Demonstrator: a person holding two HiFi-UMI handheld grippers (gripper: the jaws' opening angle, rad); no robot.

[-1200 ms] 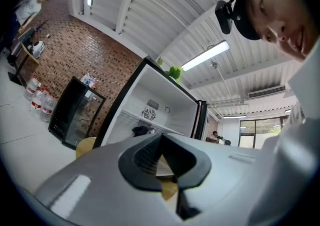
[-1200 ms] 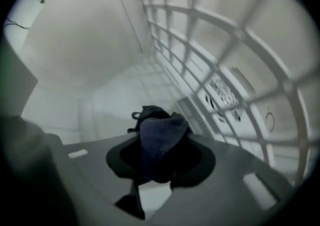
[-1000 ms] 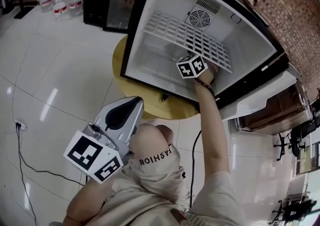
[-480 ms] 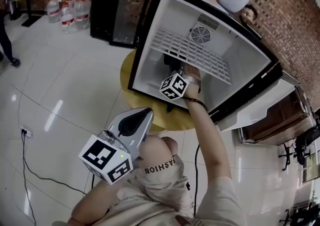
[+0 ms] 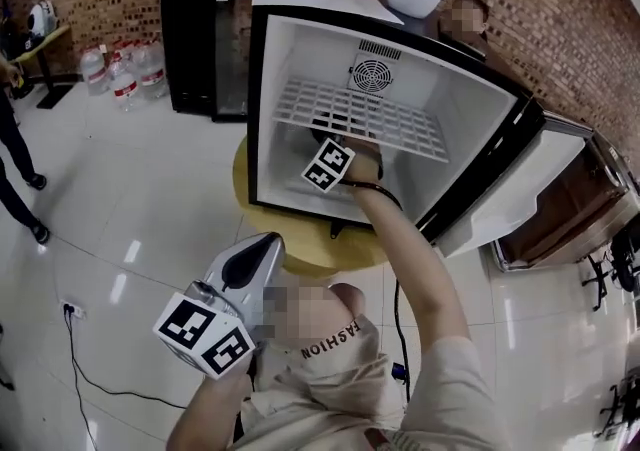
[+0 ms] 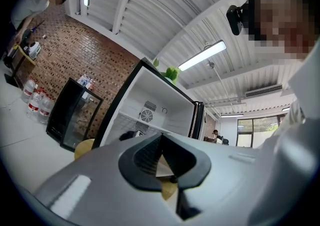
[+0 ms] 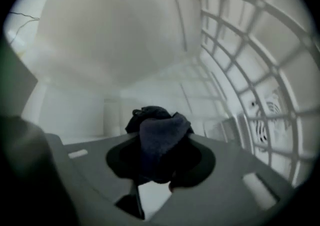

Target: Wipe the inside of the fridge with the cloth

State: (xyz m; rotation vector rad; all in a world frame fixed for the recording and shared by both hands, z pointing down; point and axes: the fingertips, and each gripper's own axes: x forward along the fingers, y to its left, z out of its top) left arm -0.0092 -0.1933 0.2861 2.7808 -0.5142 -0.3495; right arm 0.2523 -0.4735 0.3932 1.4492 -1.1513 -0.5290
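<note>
Cloth (image 7: 159, 131) sits clamped in my right tool (image 7: 161, 164) under the fridge (image 5: 300, 89) shelf (image 5: 400, 127). I judge wiping is underway, with most surfaces left. My left tool (image 6: 162, 165) is closed and empty.

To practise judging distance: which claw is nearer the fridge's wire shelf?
Right. The right claw, shut on the dark cloth, is inside the fridge, close to the wire shelf. The left claw, shut and empty, is outside, well short of the fridge's open front.
</note>
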